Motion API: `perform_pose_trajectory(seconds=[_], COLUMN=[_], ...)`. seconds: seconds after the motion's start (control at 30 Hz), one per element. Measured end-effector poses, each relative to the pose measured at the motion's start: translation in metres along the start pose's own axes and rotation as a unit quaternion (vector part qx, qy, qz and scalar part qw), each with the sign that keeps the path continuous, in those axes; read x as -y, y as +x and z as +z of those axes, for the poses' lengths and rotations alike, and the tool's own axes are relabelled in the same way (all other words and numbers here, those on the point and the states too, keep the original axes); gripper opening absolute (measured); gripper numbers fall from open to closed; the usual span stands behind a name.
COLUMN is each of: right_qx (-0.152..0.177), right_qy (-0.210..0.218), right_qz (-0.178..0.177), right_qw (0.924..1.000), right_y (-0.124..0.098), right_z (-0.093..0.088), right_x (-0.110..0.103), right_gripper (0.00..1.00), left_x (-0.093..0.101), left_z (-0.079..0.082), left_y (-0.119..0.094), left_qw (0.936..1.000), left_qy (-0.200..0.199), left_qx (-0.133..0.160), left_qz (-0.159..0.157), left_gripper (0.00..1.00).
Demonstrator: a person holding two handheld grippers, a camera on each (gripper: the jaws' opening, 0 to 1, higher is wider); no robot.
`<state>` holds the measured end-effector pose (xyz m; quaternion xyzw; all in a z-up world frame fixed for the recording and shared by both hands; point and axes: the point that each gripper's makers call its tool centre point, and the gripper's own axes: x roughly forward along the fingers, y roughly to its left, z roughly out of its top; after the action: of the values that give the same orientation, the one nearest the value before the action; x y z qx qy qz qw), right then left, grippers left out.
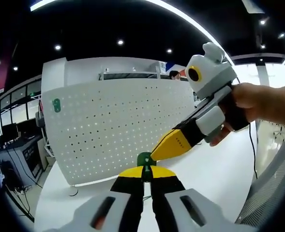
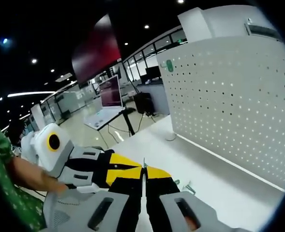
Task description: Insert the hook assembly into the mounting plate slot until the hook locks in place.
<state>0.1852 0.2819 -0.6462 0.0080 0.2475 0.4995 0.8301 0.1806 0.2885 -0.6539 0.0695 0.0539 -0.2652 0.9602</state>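
Matt white perforated panel (image 1: 123,125), smooth white table (image 1: 215,169), glossy green plastic hook (image 1: 144,159).

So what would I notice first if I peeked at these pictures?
Probably the big white pegboard standing on the white table, dotted with holes, with a small green hook near its upper left corner. Then the two yellow-tipped grippers meeting in front of it: the left gripper pinches a green piece, and the right gripper comes in from the right, held by a hand.

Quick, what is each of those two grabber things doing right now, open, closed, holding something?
Left gripper: shut on the green hook.
Right gripper: shut; whether it holds anything cannot be told.
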Motion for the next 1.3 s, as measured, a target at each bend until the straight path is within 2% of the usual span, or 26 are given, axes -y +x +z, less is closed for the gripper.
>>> perform_pose_trajectory(seconds=[0.3, 0.53, 0.83, 0.97, 1.23, 1.3], right_qx=[0.007, 0.017, 0.044, 0.051, 0.050, 0.050], right_qy=[-0.017, -0.034, -0.044, -0.045, -0.068, -0.073], right_qz=[-0.001, -0.003, -0.018, -0.021, -0.024, -0.019], right_qw=[0.9998, 0.9993, 0.9979, 0.9975, 0.9961, 0.9959], right_y=[-0.001, -0.003, -0.012, -0.015, -0.020, -0.022], right_z=[0.003, 0.006, 0.016, 0.017, 0.013, 0.011], right_x=[-0.003, -0.004, 0.003, 0.006, 0.005, 0.003], right_gripper=[0.01, 0.12, 0.37, 0.44, 0.77, 0.80], left_x=[0.000, 0.000, -0.003, -0.005, -0.008, -0.009], left_z=[0.002, 0.003, 0.005, 0.006, 0.009, 0.010], left_y=[-0.002, -0.002, 0.000, 0.001, 0.002, 0.002], left_qw=[1.0000, 0.9999, 0.9998, 0.9997, 0.9996, 0.9995], left_qy=[-0.005, -0.011, -0.018, -0.023, -0.027, -0.029], left_qx=[0.003, 0.001, 0.000, -0.001, 0.002, 0.002], left_qz=[0.002, 0.005, 0.008, 0.010, 0.011, 0.013], left_gripper=[0.03, 0.03, 0.03, 0.03, 0.03, 0.03])
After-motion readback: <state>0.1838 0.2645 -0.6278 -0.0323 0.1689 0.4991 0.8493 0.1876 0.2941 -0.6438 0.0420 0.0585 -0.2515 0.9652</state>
